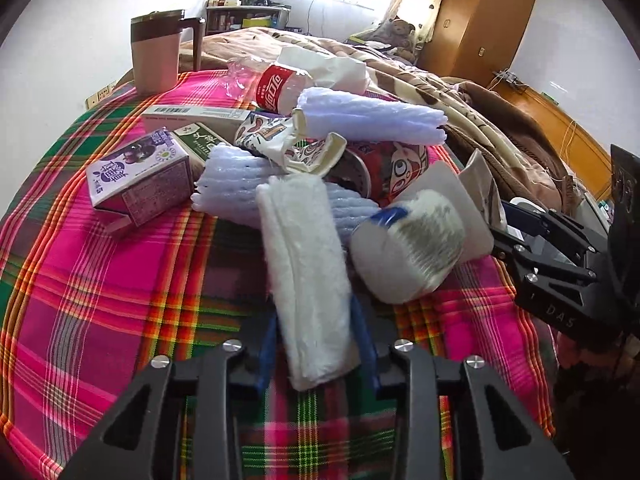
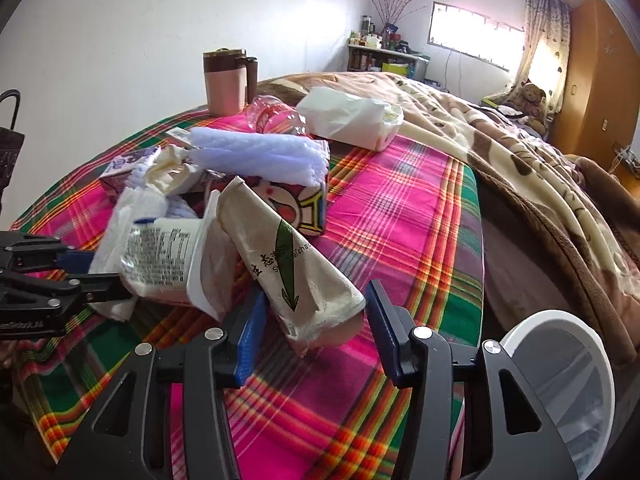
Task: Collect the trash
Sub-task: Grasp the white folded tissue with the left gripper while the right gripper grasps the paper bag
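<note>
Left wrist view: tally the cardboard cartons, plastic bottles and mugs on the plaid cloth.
Cardboard cartons: 3
Plastic bottles: 1
Mugs: 1
Total: 5

Much of the trash pile is covered or cut off

The red cup lies half buried under foam sleeves and wrappers; the white bin runs off the right wrist view's lower edge; shelf items are too small to identify; the carton's print is unreadable.
</note>
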